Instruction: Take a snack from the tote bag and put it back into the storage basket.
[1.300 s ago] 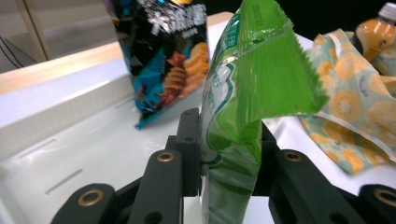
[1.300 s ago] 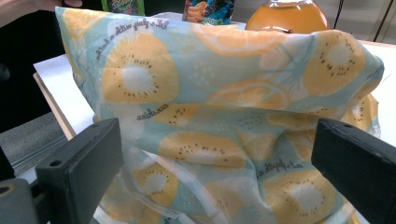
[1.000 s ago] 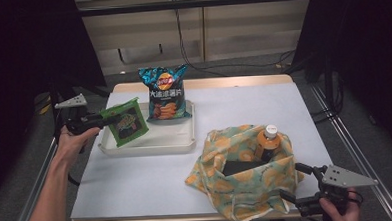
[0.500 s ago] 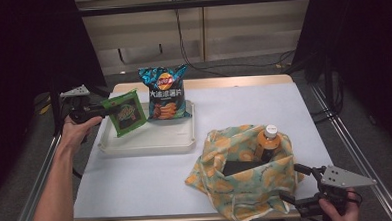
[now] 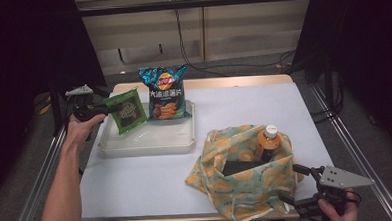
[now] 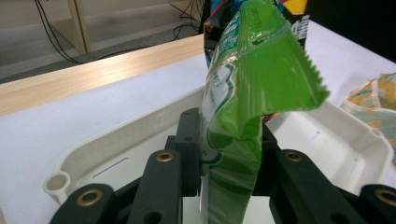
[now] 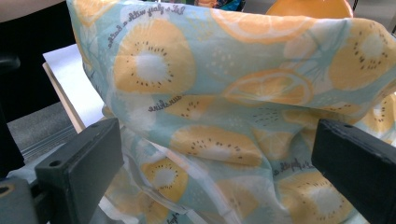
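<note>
My left gripper point(image 5: 104, 110) is shut on a green snack packet point(image 5: 126, 111) and holds it upright above the left end of the white tray point(image 5: 150, 142). In the left gripper view the green packet point(image 6: 243, 116) stands pinched between the black jaws, with the white tray point(image 6: 140, 135) beneath. A blue chip bag point(image 5: 164, 92) stands at the tray's back. A fruit-print cloth bag point(image 5: 242, 176) sits at the front right with an orange bottle point(image 5: 269, 141) upright inside it. My right gripper point(image 5: 297, 186) is open against the bag's right front corner; the cloth bag point(image 7: 224, 116) lies between its jaws.
The table point(image 5: 243, 103) has a wooden strip along its back edge point(image 5: 233, 82). Metal rails run along both sides. A dark flat object point(image 5: 239, 166) lies inside the cloth bag. A person's left forearm point(image 5: 62, 191) reaches along the table's left edge.
My left gripper has lifted the green packet up off the tray and drawn it back to the left. The right gripper has stayed by the cloth bag.
</note>
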A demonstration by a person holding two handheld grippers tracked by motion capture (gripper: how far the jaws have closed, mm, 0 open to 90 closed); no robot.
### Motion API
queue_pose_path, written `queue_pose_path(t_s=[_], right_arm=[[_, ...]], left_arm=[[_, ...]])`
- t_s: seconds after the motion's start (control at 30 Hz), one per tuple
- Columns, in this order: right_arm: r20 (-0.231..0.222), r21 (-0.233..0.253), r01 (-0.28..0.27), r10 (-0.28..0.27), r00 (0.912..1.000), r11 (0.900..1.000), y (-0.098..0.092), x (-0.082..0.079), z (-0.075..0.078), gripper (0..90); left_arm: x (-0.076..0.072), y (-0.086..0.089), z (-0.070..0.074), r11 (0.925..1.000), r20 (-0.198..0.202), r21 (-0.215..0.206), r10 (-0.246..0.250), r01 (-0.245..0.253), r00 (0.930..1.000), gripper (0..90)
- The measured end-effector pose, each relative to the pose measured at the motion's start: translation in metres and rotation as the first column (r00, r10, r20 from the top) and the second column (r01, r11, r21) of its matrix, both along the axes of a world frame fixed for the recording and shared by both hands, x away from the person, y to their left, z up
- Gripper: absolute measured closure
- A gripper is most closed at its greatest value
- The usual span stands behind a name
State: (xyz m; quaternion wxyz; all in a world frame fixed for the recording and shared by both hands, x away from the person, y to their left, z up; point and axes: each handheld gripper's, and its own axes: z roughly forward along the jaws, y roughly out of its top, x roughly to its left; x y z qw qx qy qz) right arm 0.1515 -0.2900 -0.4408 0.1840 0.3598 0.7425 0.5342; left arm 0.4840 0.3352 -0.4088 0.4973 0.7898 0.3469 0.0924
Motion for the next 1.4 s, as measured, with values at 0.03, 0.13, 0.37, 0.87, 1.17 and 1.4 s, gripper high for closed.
queue_pose_path(t_s=[0.03,0.13,0.37,0.87,1.17,1.4], right_arm=[[-0.002,0.005,0.001,-0.001,1.0000,1.000,0.000,0.000,0.000,1.3],[-0.002,0.004,0.000,0.000,1.0000,1.000,0.000,0.000,0.000,1.3],[-0.002,0.004,-0.001,0.001,1.0000,1.000,0.001,0.000,0.000,1.3],[-0.004,0.000,-0.008,0.008,1.0000,1.000,0.001,0.000,0.000,1.2],[-0.004,0.001,-0.010,0.010,0.9999,1.000,0.001,0.000,0.000,1.2],[-0.002,-0.002,-0.013,0.013,0.9999,1.000,0.001,0.000,0.000,1.2]], left_arm=[[0.001,-0.001,-0.002,1.0000,-0.002,0.005,-0.002,0.002,1.0000,71.8],[0.005,-0.004,-0.007,0.9999,-0.007,0.007,0.011,-0.011,0.9999,71.6],[0.006,-0.003,-0.015,0.9993,0.002,0.001,0.038,-0.038,0.9993,71.0],[0.013,-0.010,-0.017,0.9980,0.013,0.037,0.050,-0.051,0.9986,68.0],[0.015,-0.011,-0.021,0.9974,0.023,0.027,0.066,-0.067,0.9975,65.6],[0.015,-0.009,-0.022,0.9930,0.036,-0.001,0.118,-0.118,0.9923,53.1]])
